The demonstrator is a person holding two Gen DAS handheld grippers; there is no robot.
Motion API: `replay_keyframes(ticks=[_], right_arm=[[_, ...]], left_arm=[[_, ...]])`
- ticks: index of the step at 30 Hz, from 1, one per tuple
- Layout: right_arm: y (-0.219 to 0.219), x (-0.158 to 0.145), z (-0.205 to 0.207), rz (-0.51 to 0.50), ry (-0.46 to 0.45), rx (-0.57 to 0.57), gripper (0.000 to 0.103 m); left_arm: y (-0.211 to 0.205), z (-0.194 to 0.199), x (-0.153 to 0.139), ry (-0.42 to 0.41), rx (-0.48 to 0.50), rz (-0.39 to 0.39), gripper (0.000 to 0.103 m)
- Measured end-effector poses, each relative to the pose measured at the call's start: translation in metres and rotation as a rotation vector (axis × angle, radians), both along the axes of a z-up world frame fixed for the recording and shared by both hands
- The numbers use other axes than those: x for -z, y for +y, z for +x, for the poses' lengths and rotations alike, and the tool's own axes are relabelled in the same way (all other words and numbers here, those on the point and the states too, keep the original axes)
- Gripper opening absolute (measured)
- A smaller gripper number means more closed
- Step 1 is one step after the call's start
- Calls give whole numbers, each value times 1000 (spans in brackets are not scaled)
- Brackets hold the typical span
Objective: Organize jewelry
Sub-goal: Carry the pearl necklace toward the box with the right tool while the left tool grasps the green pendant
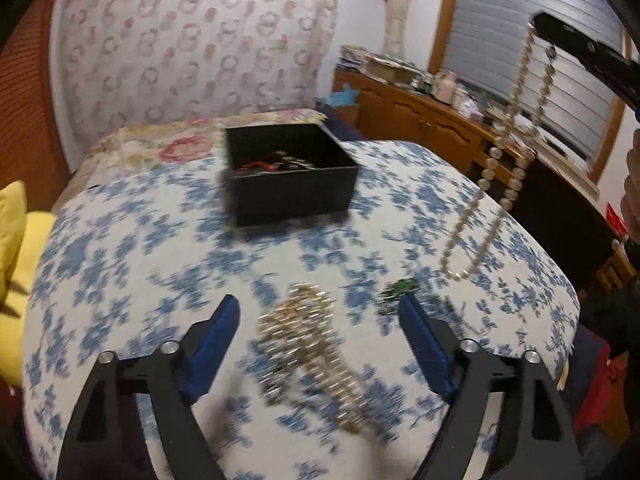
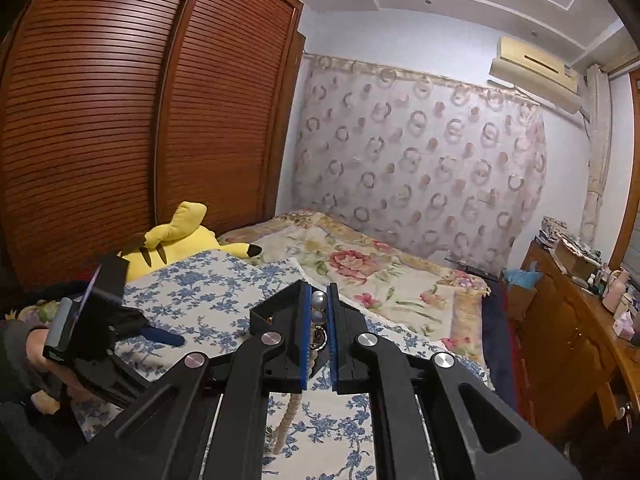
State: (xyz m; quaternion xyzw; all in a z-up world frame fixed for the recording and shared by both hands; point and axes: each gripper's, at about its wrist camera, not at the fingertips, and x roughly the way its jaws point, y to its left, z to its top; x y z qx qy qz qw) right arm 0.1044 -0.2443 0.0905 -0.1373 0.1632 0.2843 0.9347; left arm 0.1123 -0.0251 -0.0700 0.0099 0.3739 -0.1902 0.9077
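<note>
A heap of gold and silver chain (image 1: 304,344) lies on the blue-flowered cloth (image 1: 120,240), between the wide-apart blue pads of my left gripper (image 1: 318,302); neither pad touches it. A small green piece (image 1: 400,288) rests by the right pad. Further back stands a black box (image 1: 288,184) with red and dark jewelry inside. My right gripper (image 2: 319,286) is shut on a pearl necklace (image 2: 319,300). In the left wrist view the pearl necklace (image 1: 516,120) hangs in a long loop above the cloth's right side.
A yellow plush toy (image 2: 180,236) lies at the bed's left by the slatted wooden wardrobe (image 2: 120,120). A rose-patterned quilt (image 2: 360,264) covers the far bed. A cluttered wooden dresser (image 2: 568,320) runs along the right, beyond the cloth's edge.
</note>
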Motion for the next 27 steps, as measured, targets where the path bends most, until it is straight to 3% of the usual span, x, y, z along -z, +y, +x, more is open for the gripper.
replay_keyframes(ticks=[9, 14, 17, 20, 22, 27], right_arm=[[-17, 12, 12, -1, 32, 46, 8], [-24, 19, 16, 1, 48, 66, 8], [-27, 24, 18, 3, 58, 72, 8], [-29, 28, 20, 7, 66, 74, 8], [-29, 28, 20, 8, 69, 71, 9], [-24, 28, 21, 5, 69, 61, 9]], left_arm=[[-60, 23, 20, 58, 148, 94, 54], [-78, 33, 31, 77, 178, 166, 49], [-84, 40, 36, 95, 186, 189, 36], [-85, 44, 38, 90, 196, 186, 31], [-85, 44, 37, 93, 210, 170, 16], [-87, 47, 38, 96, 205, 159, 12]])
